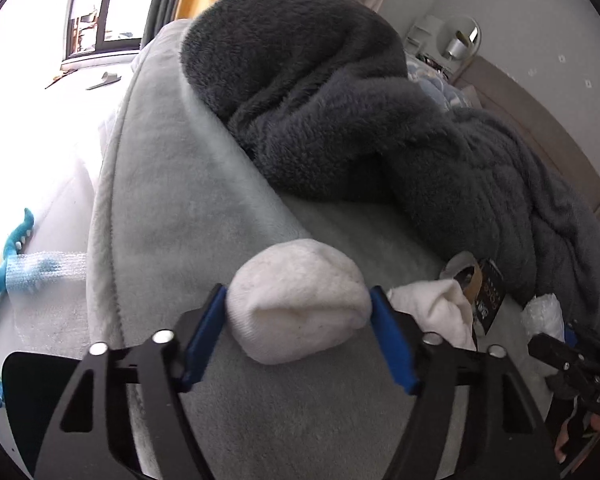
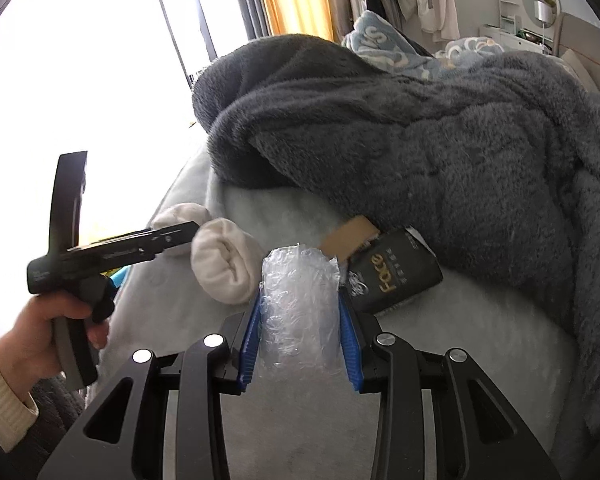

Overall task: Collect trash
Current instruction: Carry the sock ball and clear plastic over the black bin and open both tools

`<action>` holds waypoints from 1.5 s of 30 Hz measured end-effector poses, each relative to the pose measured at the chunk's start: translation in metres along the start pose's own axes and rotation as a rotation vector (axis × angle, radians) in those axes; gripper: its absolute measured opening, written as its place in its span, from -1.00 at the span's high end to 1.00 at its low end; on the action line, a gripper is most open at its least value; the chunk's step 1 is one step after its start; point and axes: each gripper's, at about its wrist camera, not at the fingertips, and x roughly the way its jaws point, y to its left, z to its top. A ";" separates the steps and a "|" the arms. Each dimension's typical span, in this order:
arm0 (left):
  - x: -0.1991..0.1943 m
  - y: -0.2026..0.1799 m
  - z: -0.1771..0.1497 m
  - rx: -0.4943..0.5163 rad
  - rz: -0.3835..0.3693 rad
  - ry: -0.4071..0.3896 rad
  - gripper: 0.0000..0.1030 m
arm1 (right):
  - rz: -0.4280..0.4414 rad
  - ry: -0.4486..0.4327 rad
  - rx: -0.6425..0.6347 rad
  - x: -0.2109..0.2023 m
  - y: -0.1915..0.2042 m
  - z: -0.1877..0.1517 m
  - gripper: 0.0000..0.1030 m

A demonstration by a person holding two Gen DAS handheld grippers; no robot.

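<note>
A rolled white sock bundle [image 1: 300, 300] is pinched between the blue pads of the left gripper [image 1: 298, 306], whose jaws are set about as wide as the bundle and pressed against both its sides. A crumpled wad of clear bubble wrap [image 2: 300, 304] is clamped in the right gripper [image 2: 300, 320], its jaws drawn fairly close and dented into the plastic. Both loads are held over the pale grey fleece bed cover [image 1: 172, 208].

On that cover, just in front of the bubble wrap, a black printed paper pouch [image 2: 396, 276] is seen with a torn brown cardboard strip [image 2: 350, 234] beside it, both tucked against the edge of the dark grey fluffy blanket [image 2: 440, 140]. A second white sock roll [image 2: 224, 268] lies on the cover to the left of the wad.

The step in hand is judged to be the gathering of loose litter from the bed. A bin is not shown in either view, so the bubble wrap is presumably to be carried away from the cover and dropped there, after which the pouch and cardboard remain to be collected. Whether the sock counts as trash cannot be told.
</note>
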 end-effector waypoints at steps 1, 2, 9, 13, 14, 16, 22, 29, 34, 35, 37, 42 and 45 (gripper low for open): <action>-0.002 0.001 0.000 0.003 -0.003 -0.004 -0.35 | 0.003 -0.003 -0.004 0.000 0.004 0.002 0.30; -0.003 0.001 0.000 0.008 0.000 -0.008 -0.31 | 0.008 -0.004 -0.008 0.002 0.009 0.005 0.30; -0.026 0.000 -0.002 0.037 0.003 -0.057 -0.20 | 0.068 -0.034 -0.048 -0.001 0.052 0.016 0.30; -0.043 -0.002 -0.006 0.087 0.024 -0.084 -0.20 | 0.096 -0.040 -0.083 -0.001 0.076 0.020 0.30; -0.045 -0.003 -0.008 0.099 0.032 -0.086 -0.20 | 0.104 -0.041 -0.091 -0.001 0.082 0.022 0.30; -0.051 0.000 -0.012 0.126 0.057 -0.089 -0.20 | 0.115 -0.046 -0.104 -0.002 0.093 0.023 0.30; -0.066 0.024 -0.022 0.128 0.109 -0.080 -0.20 | 0.157 -0.072 -0.124 -0.002 0.118 0.033 0.30; -0.068 0.070 -0.033 0.049 0.168 0.003 -0.20 | 0.206 -0.078 -0.150 0.006 0.152 0.040 0.30; -0.070 0.103 -0.046 0.021 0.225 0.056 -0.20 | 0.244 -0.061 -0.186 0.019 0.180 0.045 0.30; -0.071 0.110 -0.047 0.008 0.233 0.066 -0.20 | 0.252 -0.057 -0.193 0.022 0.186 0.046 0.29; -0.073 0.117 -0.050 -0.003 0.244 0.076 -0.20 | 0.266 -0.049 -0.205 0.028 0.196 0.047 0.30; -0.082 0.144 -0.059 -0.023 0.282 0.097 -0.20 | 0.303 -0.023 -0.240 0.044 0.225 0.047 0.30; -0.085 0.164 -0.066 -0.057 0.301 0.127 -0.20 | 0.326 -0.008 -0.271 0.051 0.244 0.045 0.30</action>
